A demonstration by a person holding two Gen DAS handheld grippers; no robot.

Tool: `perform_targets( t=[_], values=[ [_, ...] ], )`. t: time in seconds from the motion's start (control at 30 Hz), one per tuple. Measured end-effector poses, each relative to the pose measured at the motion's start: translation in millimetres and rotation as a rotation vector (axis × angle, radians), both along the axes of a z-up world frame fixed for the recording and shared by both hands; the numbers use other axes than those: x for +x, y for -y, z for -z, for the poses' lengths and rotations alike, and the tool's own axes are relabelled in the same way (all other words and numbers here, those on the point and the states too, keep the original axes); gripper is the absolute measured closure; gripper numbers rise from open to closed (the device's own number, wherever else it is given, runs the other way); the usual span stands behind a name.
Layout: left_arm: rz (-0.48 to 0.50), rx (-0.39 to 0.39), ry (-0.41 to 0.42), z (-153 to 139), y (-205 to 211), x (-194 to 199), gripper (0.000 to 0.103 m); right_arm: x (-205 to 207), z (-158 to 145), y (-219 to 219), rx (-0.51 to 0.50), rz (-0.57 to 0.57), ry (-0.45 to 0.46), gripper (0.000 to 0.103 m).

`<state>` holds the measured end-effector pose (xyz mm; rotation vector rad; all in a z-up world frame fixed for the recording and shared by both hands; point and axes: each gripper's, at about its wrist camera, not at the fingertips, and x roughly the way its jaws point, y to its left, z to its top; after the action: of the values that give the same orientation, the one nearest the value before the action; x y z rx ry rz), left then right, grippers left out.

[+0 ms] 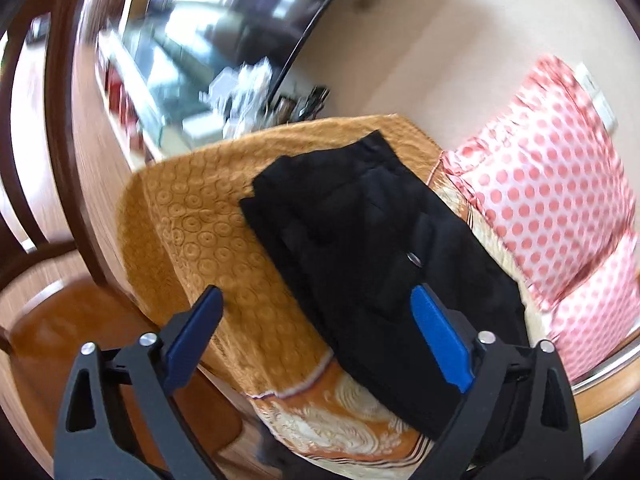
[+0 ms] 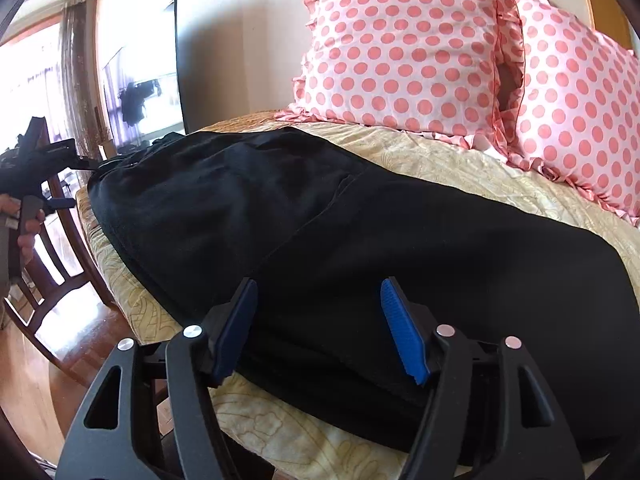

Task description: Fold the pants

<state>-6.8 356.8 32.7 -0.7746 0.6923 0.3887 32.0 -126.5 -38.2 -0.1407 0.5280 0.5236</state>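
Black pants (image 2: 360, 220) lie folded lengthwise on a yellow-orange bedspread (image 2: 460, 164), running from the near edge toward the far left. My right gripper (image 2: 320, 292) is open just above the near end of the pants, with the fabric below and between its blue pads, which do not press on it. In the left wrist view the pants (image 1: 360, 220) lie along the bed's corner, a metal button showing. My left gripper (image 1: 316, 300) stands wide open above that end, one pad over the bedspread (image 1: 208, 220) and the other over the pants. It holds nothing.
Two pink polka-dot pillows (image 2: 404, 48) lean at the head of the bed. A dark screen (image 2: 140, 80) stands against the wall beyond the far corner. A wooden chair (image 2: 52, 248) and wood floor (image 2: 48, 380) lie left of the bed. A person's hand (image 2: 28, 232) holds the left tool there.
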Motion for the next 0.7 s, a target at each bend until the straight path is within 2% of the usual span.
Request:
perform_targets(
  t=[0.17,0.27,0.33,0.4,0.57,0.7],
  values=[
    [-0.028,-0.113,-0.001,0.4,-20.2,-1.2,0.008,1.3,-0.7,0.2,-0.003,0.0,0.001,0.035],
    [-0.044,-0.09,0.055,-11.4,-17.7,-8.6,0.013,1.4,-0.3,0.2,-0.004,0.002,0.003,0.033],
    [-0.015,-0.094,0.078,-16.1,-14.0,-5.9,0.013,2.3,-0.4,0.5,-0.003,0.004,0.003,0.03],
    [0.029,-0.13,0.085,-14.8,-12.3,1.9,0.013,3.2,-0.6,1.2,-0.002,0.004,0.0,0.029],
    [0.074,-0.238,0.091,-2.2,-11.5,17.9,0.012,2.2,-1.0,1.8,-0.012,0.002,0.007,0.028],
    [0.077,-0.267,0.104,-0.7,-16.2,24.2,0.012,2.3,-0.6,3.2,-0.009,0.001,0.007,0.027]
  ],
)
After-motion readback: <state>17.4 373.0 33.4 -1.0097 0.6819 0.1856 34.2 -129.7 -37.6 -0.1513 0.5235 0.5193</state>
